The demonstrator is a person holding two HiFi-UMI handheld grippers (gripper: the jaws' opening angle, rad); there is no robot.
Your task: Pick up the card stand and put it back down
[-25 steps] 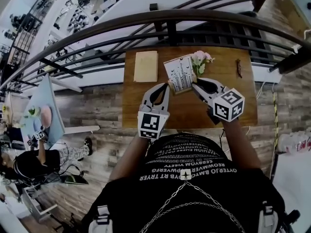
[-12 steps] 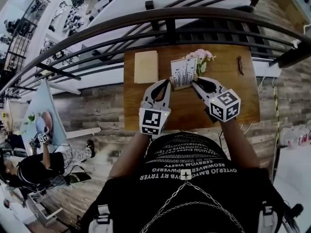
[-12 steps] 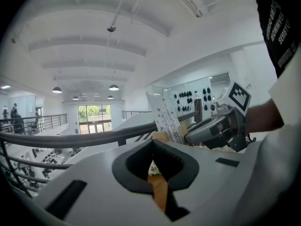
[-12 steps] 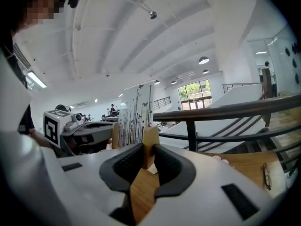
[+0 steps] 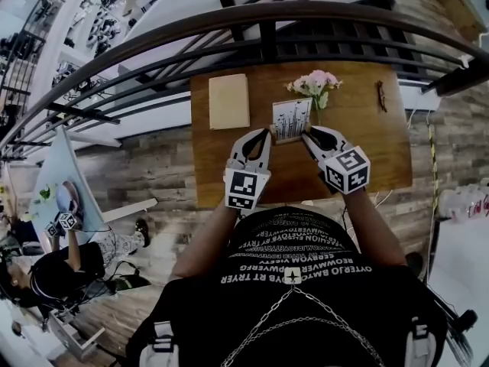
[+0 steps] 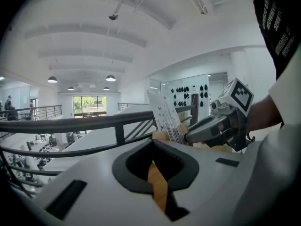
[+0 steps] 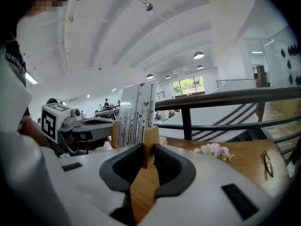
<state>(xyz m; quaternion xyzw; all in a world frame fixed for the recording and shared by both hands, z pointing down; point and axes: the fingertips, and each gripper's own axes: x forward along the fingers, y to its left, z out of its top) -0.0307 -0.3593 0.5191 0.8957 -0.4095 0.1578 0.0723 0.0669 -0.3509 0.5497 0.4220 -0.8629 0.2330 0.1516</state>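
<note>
The card stand (image 5: 291,119) is a white printed card upright in a small wooden base, standing mid-table on the wooden table (image 5: 367,167). My left gripper (image 5: 263,134) is closed on the base's left end and my right gripper (image 5: 307,134) on its right end. In the right gripper view the wooden block (image 7: 150,142) is pinched between the dark pads, and the card (image 7: 134,112) rises just behind. In the left gripper view the card (image 6: 165,117) and the base end (image 6: 160,136) sit at my jaw tips, with the right gripper (image 6: 211,128) opposite.
A tan notebook (image 5: 229,101) lies at the table's far left. Pink flowers (image 5: 315,84) lie just behind the card stand. A pair of glasses (image 5: 380,95) lies at the far right. A dark metal railing (image 5: 260,29) runs along the table's far edge.
The card stand has gone from tilted and nearer the camera to upright and lower over the table. Both grippers moved with it, staying at its two ends.
</note>
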